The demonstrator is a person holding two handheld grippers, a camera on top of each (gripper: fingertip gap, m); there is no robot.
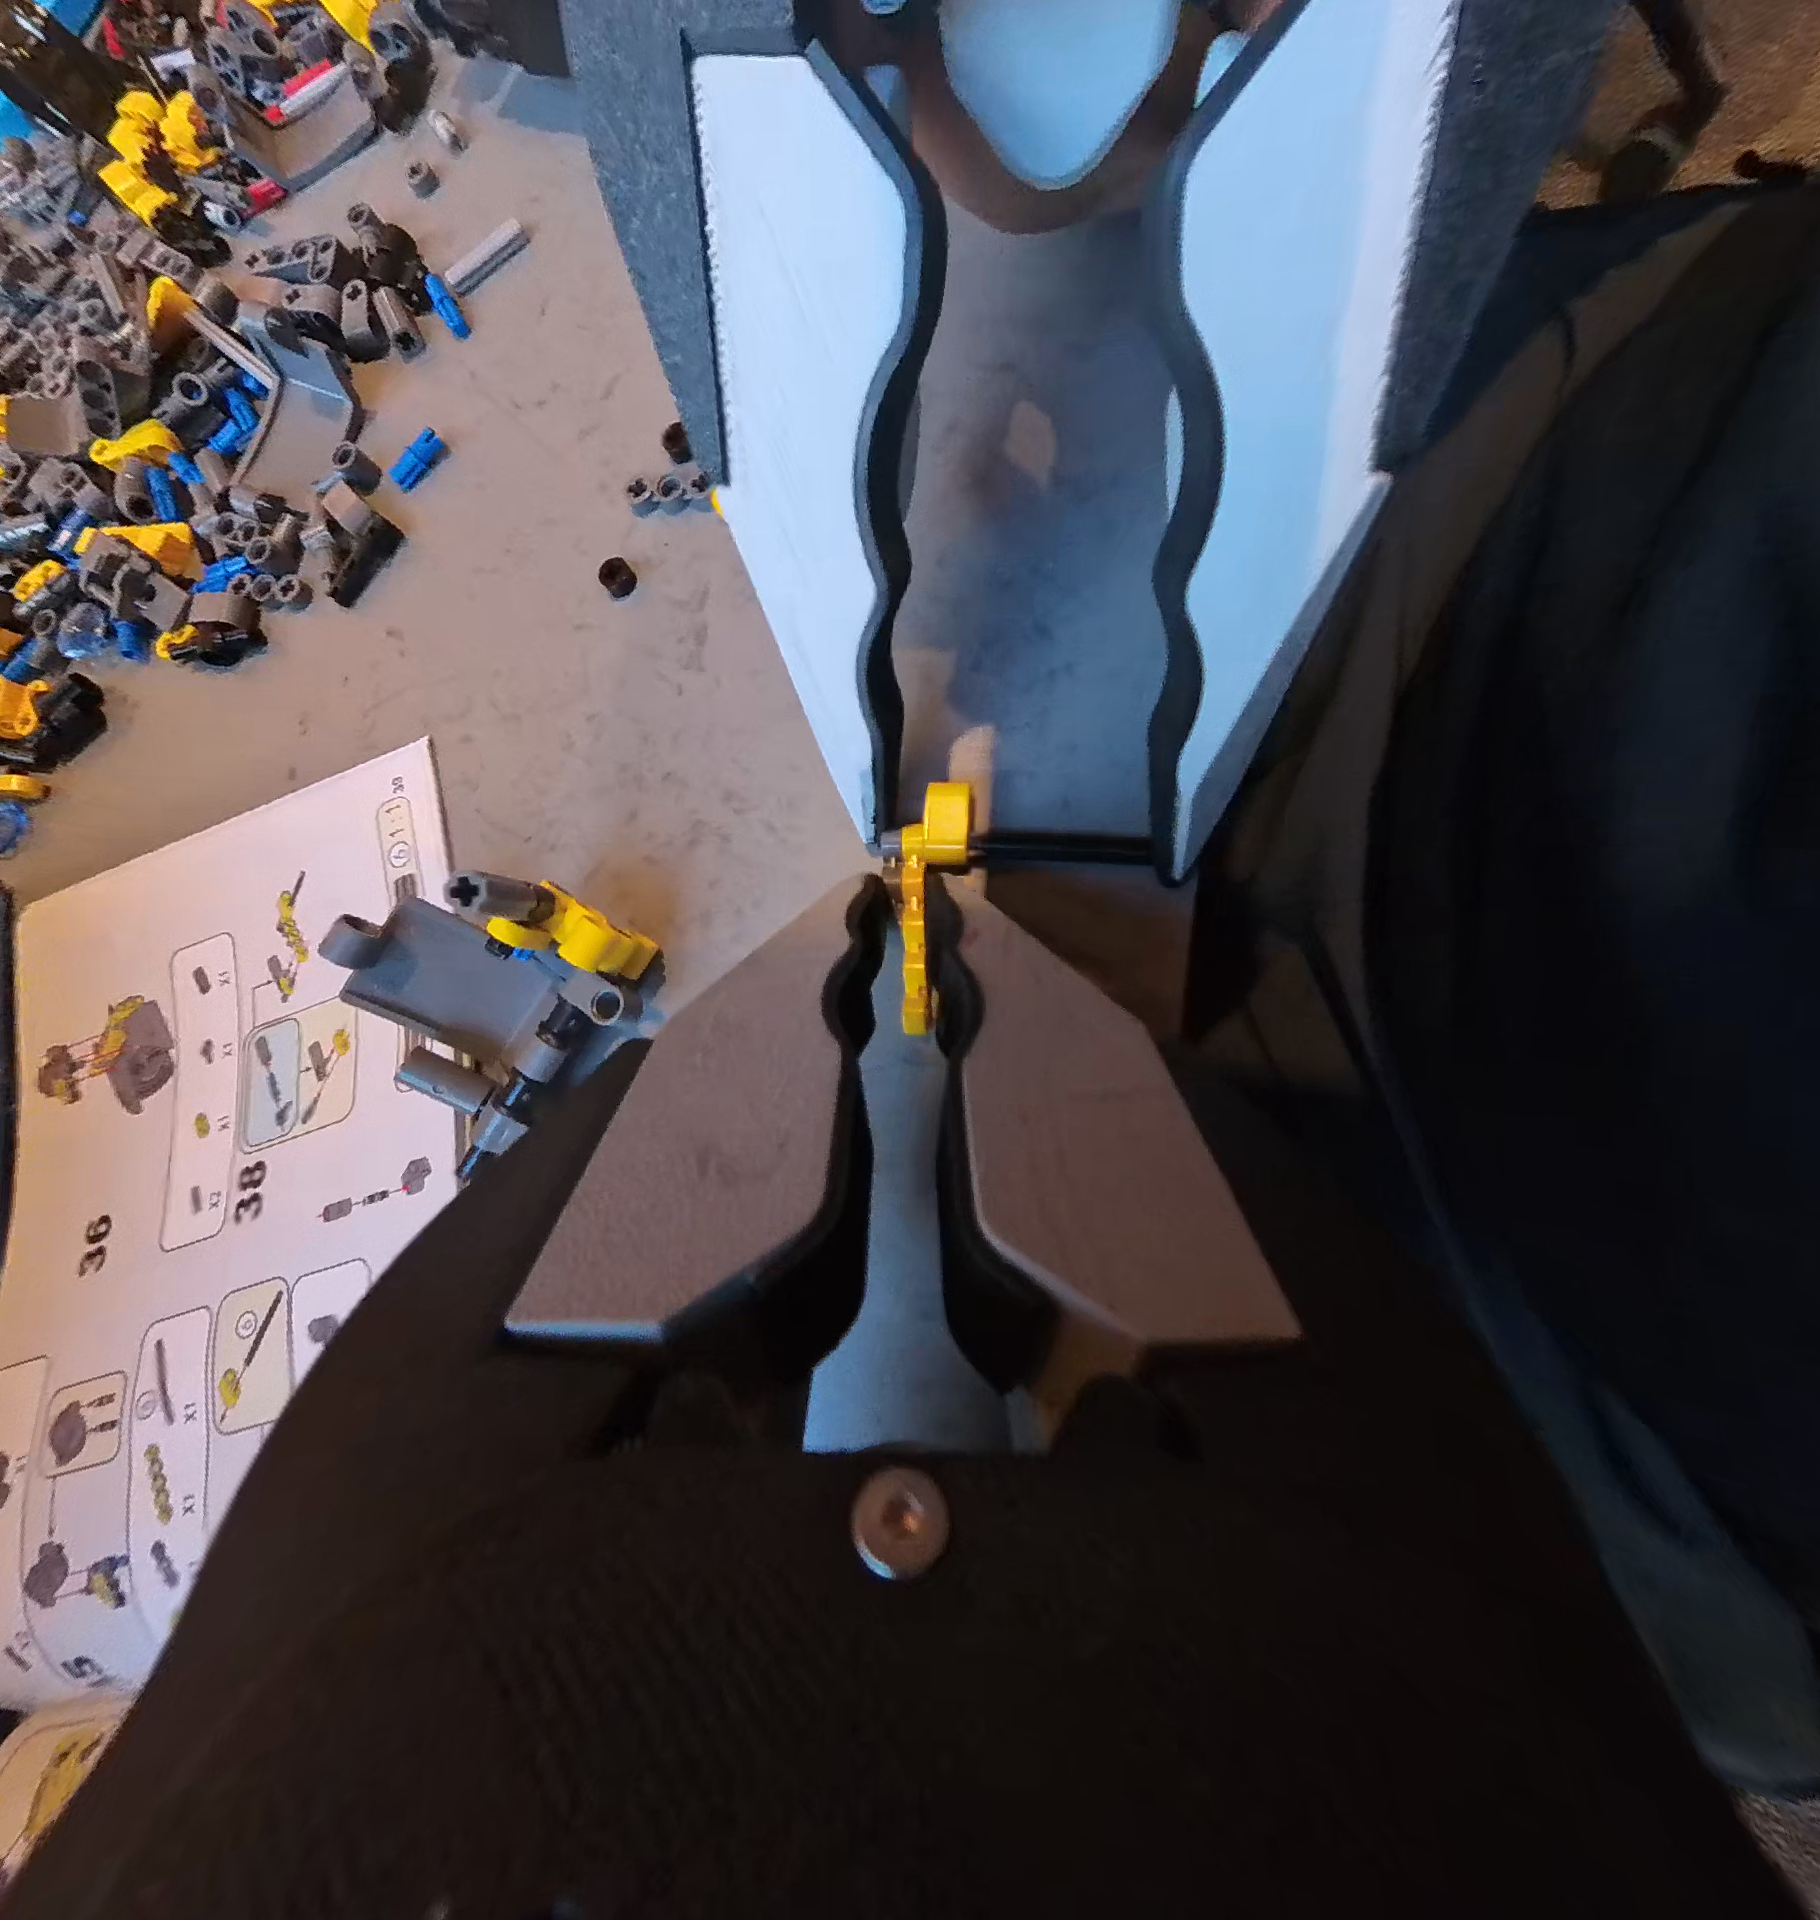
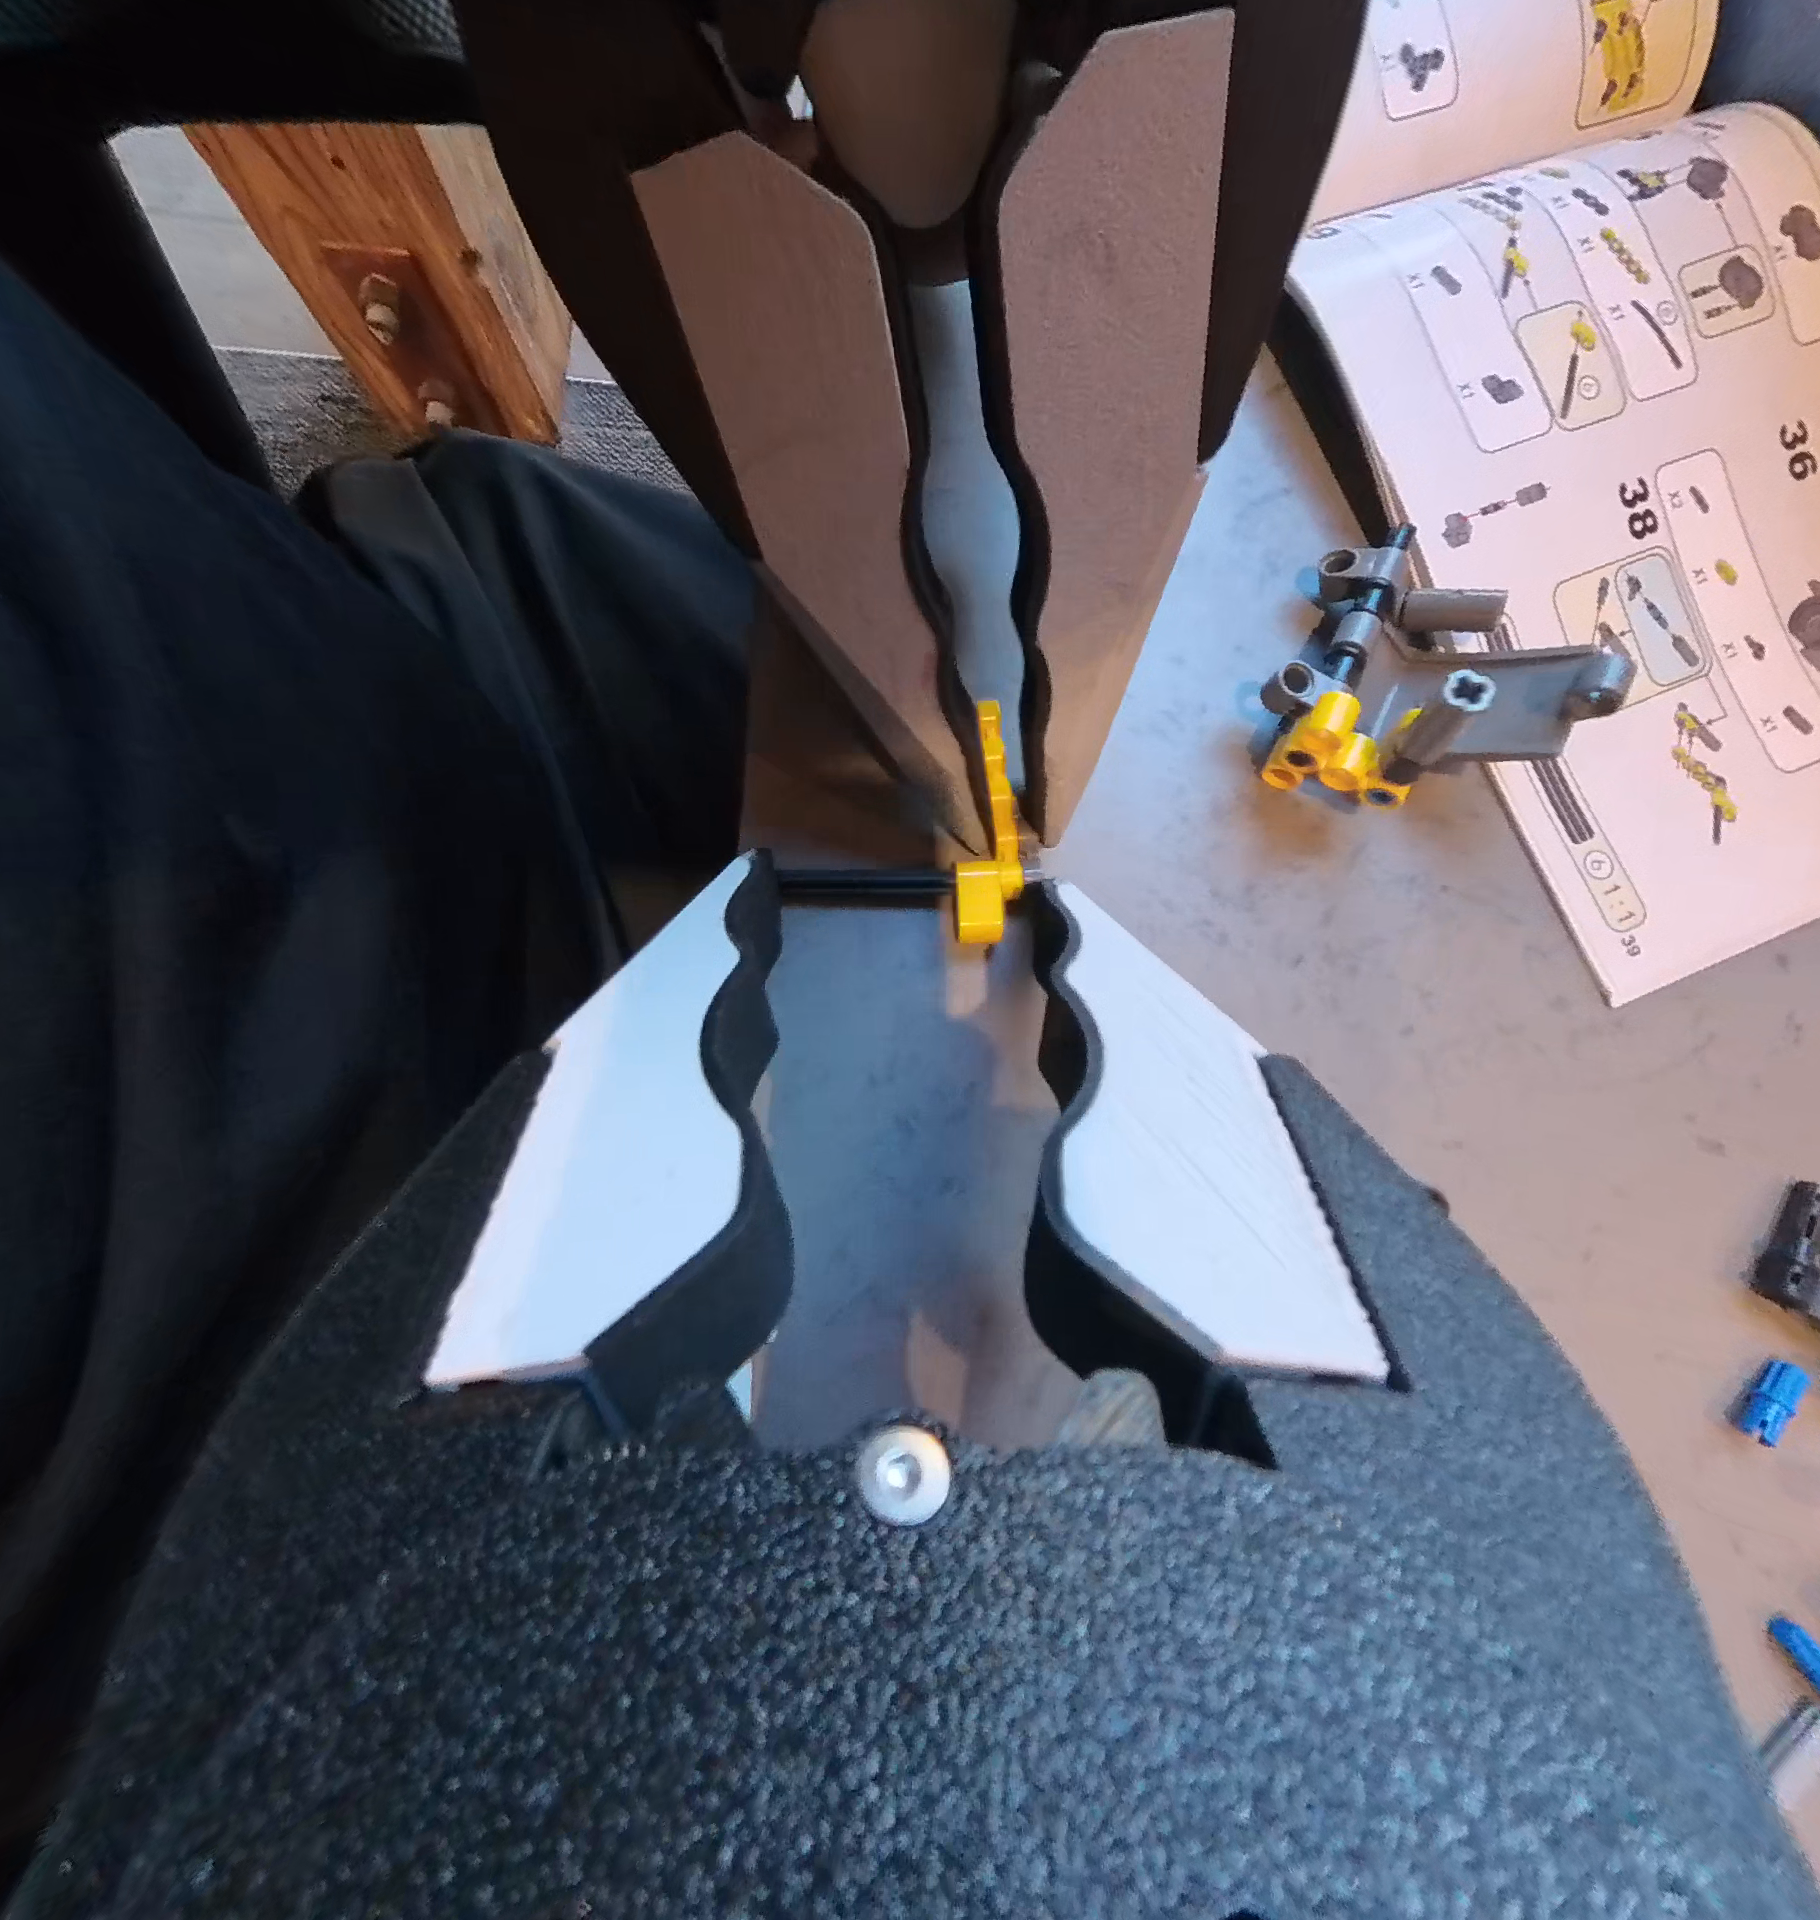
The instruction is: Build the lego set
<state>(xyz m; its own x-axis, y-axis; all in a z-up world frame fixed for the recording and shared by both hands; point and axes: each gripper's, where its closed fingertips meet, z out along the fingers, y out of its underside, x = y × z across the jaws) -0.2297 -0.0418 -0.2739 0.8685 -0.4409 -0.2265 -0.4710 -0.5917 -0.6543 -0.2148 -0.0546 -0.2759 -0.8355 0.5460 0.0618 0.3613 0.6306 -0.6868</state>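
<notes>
- left gripper (image 1: 911, 904) clamped on thin yellow beam (image 1: 916, 977), held above the table (image 1: 573, 675)
- right gripper (image 2: 906, 894) tips pinch black axle (image 2: 864, 884) end to end; the axle passes through the beam's end
- grey-yellow subassembly (image 1: 490, 977) on instruction booklet (image 1: 158, 1039)
- loose parts pile (image 1: 106, 468) beyond

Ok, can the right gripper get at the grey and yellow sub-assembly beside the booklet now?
Probably not: the path to the sub-assembly looks free, but the right gripper is clamped on the black axle joined to the yellow beam in the left gripper.
</notes>
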